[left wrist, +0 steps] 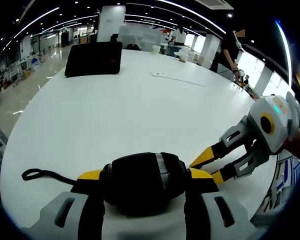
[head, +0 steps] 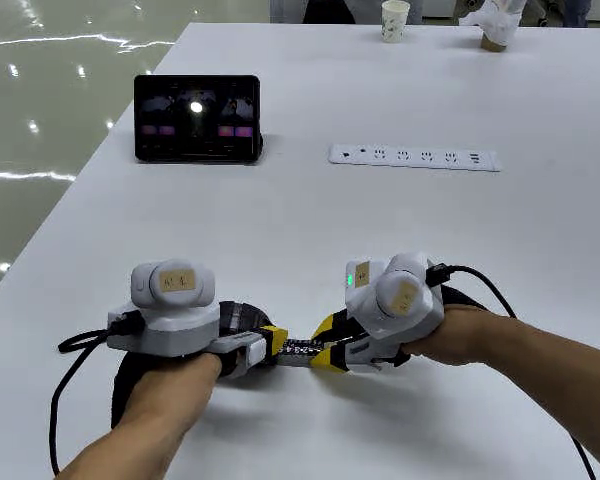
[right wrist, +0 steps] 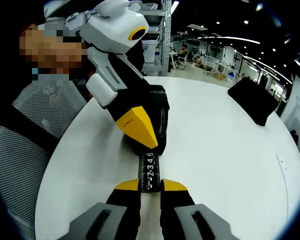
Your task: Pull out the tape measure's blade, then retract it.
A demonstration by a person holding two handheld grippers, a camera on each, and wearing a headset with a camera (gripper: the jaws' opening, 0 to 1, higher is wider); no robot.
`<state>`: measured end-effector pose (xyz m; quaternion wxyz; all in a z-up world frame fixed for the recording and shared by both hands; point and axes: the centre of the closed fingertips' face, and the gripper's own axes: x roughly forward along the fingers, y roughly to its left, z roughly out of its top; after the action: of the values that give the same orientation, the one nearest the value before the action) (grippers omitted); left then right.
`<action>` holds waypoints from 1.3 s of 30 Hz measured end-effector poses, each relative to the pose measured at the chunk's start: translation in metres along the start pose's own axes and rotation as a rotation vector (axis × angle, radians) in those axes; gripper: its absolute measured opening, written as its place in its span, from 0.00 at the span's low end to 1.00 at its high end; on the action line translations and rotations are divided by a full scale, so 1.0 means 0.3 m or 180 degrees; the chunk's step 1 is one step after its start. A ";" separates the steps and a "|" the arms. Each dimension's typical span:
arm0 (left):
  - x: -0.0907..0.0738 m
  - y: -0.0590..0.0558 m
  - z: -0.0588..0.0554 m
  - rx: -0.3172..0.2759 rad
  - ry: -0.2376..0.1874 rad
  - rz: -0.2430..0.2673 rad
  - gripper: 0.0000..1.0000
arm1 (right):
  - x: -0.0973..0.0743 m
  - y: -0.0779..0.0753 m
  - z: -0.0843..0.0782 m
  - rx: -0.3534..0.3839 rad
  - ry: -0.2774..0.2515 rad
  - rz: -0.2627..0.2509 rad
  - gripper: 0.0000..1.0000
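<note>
Head view, bottom edge: the person's left hand (head: pixel 175 385) and right hand (head: pixel 455 335) each hold a gripper low over the white table (head: pixel 310 220), with the tips facing each other.

Left gripper (head: pixel 270 345): the jaws are shut around the tape measure (head: pixel 242 318). In the left gripper view the black case (left wrist: pixel 142 185) sits between the two yellow-tipped fingers (left wrist: pixel 90 175), pressed on both sides. A black wrist strap (left wrist: pixel 40 175) trails from the case onto the table.

Right gripper (head: pixel 325 355): the jaws are nearly together, pinching the blade (head: pixel 298 349). In the right gripper view the yellow fingertips (right wrist: pixel 126 185) clamp the end of the blade (right wrist: pixel 150 167) from either side. The numerals 2 3 4 5 can be read on the blade.

Blade: a short length is out, bridging the gap between the two grippers just above the table. The case is near the table's front edge, a little left of centre in the head view. I cannot tell whether the case rests on the table or is held just off it.

Background, well apart from the work:
- A dark tablet (head: pixel 197 117) is propped up on the far left.
- A white power strip (head: pixel 415 156) lies flat at far centre-right.
- A paper cup (head: pixel 395 20) stands near the far edge.

A black cable (head: pixel 65 390) runs from the left gripper towards the near edge.
</note>
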<state>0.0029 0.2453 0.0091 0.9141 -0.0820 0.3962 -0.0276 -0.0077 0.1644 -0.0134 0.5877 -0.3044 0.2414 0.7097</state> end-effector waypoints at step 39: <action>0.001 0.003 0.002 -0.0052 0.0000 -0.0032 0.60 | 0.083 -0.007 0.081 -0.0036 -0.0037 0.0045 0.12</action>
<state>0.0035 0.2462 0.0092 0.9132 -0.0915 0.3960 -0.0288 -0.0123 0.1989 -0.0141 0.5823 -0.3020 0.2361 0.7169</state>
